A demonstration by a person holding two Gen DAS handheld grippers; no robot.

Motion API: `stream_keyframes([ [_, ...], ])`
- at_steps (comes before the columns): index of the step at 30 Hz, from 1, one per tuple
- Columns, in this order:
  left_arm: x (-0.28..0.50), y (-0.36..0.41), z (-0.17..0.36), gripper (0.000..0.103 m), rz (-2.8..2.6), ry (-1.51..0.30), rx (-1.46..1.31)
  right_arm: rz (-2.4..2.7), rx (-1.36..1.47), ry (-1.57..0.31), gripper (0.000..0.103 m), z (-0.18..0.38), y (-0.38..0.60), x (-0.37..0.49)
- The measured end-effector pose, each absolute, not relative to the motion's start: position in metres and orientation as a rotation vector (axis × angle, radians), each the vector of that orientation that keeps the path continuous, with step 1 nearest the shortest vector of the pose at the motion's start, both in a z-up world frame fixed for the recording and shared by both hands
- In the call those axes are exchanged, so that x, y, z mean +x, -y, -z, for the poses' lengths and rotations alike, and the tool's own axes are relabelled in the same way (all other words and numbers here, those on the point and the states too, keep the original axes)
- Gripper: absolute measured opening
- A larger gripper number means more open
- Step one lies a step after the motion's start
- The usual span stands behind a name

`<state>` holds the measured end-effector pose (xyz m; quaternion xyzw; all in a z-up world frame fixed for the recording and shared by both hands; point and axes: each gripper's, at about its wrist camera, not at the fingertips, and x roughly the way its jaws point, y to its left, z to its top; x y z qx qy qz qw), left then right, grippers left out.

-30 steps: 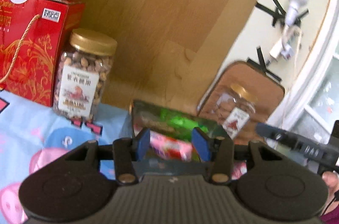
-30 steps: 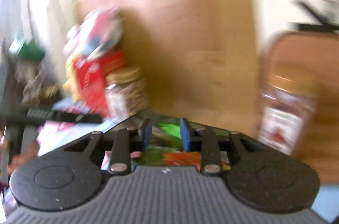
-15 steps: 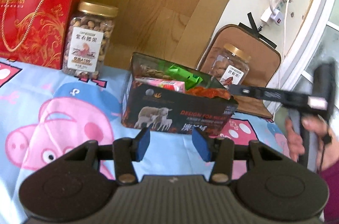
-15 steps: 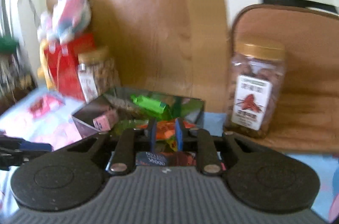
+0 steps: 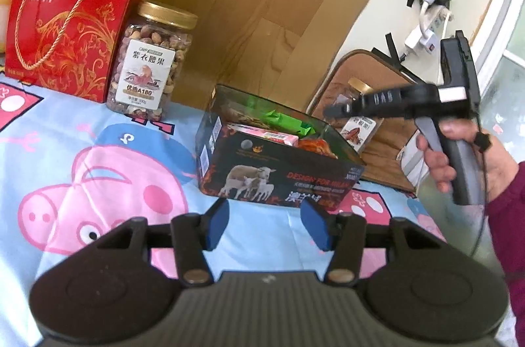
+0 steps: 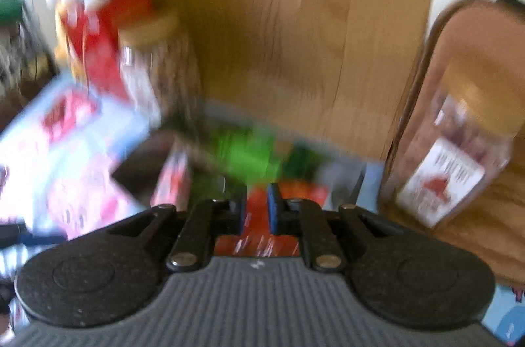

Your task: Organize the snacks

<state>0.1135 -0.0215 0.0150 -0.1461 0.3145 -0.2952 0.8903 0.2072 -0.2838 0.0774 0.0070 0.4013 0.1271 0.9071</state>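
Snack box [image 5: 279,179] sits just ahead of my left gripper [image 5: 267,224], whose jaws are opening on nothing. I'd square the approach before gripping. The box holds pink [image 5: 262,133], green [image 5: 285,119] and orange [image 5: 315,145] packets. My right gripper [image 6: 257,210], above them, is nearly closed; blur hides any hold. Nut jars [image 5: 151,61] flank the box.

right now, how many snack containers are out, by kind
clear plastic nut jars with gold lids: 2
red cardboard gift box with rope handle: 1
open black snack box printed with sheep: 1
total: 4
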Motion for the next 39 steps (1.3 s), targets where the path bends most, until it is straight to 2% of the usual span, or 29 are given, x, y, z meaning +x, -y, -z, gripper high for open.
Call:
stream_keyframes([
  [1,0.114,0.021,-0.014,0.049,0.614,-0.655,-0.31,-0.213,0.044,-0.783,0.028,-0.08,0.289,0.209],
  [5,0.112,0.019,-0.011,0.049,0.613,-0.663,-0.305,-0.163,0.221,-0.722,0.029,-0.072,0.302,0.226],
  [8,0.112,0.016,-0.009,0.049,0.614,-0.666,-0.301,-0.216,0.265,-0.8,0.028,-0.054,0.297,0.232],
  [10,0.114,0.016,-0.008,0.049,0.61,-0.673,-0.298,-0.253,0.179,-0.898,0.029,-0.034,0.281,0.231],
  [11,0.115,0.017,-0.008,0.049,0.608,-0.679,-0.3,-0.246,0.107,-0.889,0.029,-0.031,0.273,0.226],
  [13,0.114,0.018,-0.007,0.049,0.61,-0.689,-0.306,-0.235,0.045,-0.852,0.029,-0.037,0.267,0.213],
  [18,0.101,0.023,-0.01,0.049,0.608,-0.683,-0.262,-0.279,0.177,-0.672,0.029,-0.071,0.288,0.157],
  [22,0.087,0.031,-0.014,0.05,0.585,-0.681,-0.199,-0.284,0.241,-0.581,0.03,-0.072,0.294,0.088],
  [23,0.083,0.034,-0.015,0.05,0.575,-0.68,-0.18,-0.27,0.254,-0.558,0.032,-0.069,0.294,0.069],
  [24,0.078,0.037,-0.016,0.053,0.561,-0.677,-0.158,-0.257,0.271,-0.536,0.04,-0.066,0.293,0.051],
  [25,0.073,0.039,-0.018,0.058,0.546,-0.671,-0.14,-0.239,0.291,-0.513,0.047,-0.062,0.29,0.035],
  [29,0.049,0.047,-0.023,0.071,0.486,-0.639,-0.068,-0.121,0.344,-0.457,0.063,-0.044,0.283,-0.032],
  [31,0.038,0.05,-0.024,0.076,0.469,-0.632,-0.042,-0.091,0.374,-0.467,0.075,-0.034,0.276,-0.044],
  [33,0.028,0.053,-0.024,0.078,0.453,-0.628,-0.012,-0.078,0.411,-0.473,0.08,-0.028,0.271,-0.059],
  [35,0.019,0.055,-0.022,0.083,0.43,-0.636,0.014,-0.076,0.43,-0.477,0.09,-0.025,0.263,-0.066],
  [36,0.014,0.054,-0.021,0.093,0.42,-0.639,0.022,-0.077,0.439,-0.475,0.096,-0.025,0.26,-0.068],
  [37,0.009,0.054,-0.021,0.102,0.408,-0.639,0.027,-0.079,0.448,-0.474,0.097,-0.025,0.257,-0.072],
  [39,-0.001,0.052,-0.02,0.103,0.375,-0.626,0.044,-0.085,0.461,-0.475,0.098,-0.025,0.251,-0.075],
])
